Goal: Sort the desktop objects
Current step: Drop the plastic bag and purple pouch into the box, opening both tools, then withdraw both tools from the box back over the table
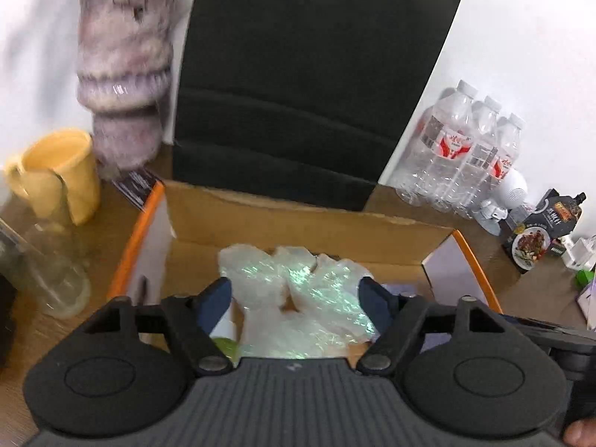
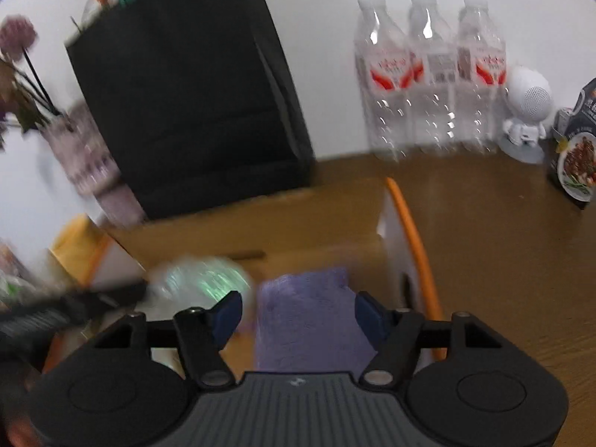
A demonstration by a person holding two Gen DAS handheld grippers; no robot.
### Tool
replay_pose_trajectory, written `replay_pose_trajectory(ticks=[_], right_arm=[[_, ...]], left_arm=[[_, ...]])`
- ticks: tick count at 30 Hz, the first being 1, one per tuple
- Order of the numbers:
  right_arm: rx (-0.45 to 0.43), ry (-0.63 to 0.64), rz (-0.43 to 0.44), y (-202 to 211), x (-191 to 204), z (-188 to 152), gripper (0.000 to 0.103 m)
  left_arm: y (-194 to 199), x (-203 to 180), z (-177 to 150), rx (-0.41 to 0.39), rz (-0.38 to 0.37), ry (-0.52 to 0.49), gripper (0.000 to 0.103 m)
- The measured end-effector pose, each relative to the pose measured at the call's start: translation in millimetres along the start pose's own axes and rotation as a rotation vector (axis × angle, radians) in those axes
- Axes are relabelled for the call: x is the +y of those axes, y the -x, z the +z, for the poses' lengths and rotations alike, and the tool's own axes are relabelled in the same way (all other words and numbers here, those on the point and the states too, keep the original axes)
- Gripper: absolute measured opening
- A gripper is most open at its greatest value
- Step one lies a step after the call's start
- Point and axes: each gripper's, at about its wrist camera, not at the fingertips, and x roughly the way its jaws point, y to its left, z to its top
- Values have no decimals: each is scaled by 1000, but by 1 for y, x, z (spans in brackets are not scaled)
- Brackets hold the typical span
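An open cardboard box (image 1: 298, 223) with orange-edged flaps stands on the wooden desk. A crumpled iridescent clear wrapper (image 1: 298, 290) lies inside it. My left gripper (image 1: 296, 298) hangs over the box, jaws open on either side of the wrapper, not closed on it. In the right wrist view the same box (image 2: 260, 216) holds a purple cloth (image 2: 309, 320) and the wrapper (image 2: 201, 279). My right gripper (image 2: 298, 311) is open above the purple cloth, holding nothing. The left gripper's body (image 2: 56, 313) shows at the left there.
A black bag (image 1: 305, 85) stands behind the box. A furry lilac vase (image 1: 123, 85), a yellow mug (image 1: 59, 171) and a glass jar (image 1: 48, 268) are at the left. Three water bottles (image 1: 465, 152), a white astronaut figure (image 2: 525, 111) and a sauce pouch (image 2: 577, 149) are at the right.
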Motion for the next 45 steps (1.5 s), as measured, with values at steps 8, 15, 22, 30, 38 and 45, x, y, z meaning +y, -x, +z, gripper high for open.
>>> replay_pose_trajectory(ticks=[8, 15, 22, 30, 38, 45], right_arm=[[115, 109, -56, 40, 25, -7, 91], [121, 140, -48, 86, 43, -31, 91], [32, 124, 6, 137, 43, -103, 95], [-114, 146, 7, 177, 42, -220, 96], [-152, 100, 31, 180, 28, -282, 97], [-155, 23, 92, 177, 9, -291, 103]], left_arm=[[43, -12, -10, 20, 111, -116, 103], [96, -6, -38, -3, 102, -96, 103], [154, 15, -119, -54, 71, -47, 103], [209, 35, -235, -102, 67, -39, 103], [199, 30, -284, -86, 51, -105, 103], [190, 33, -293, -88, 65, -98, 103]])
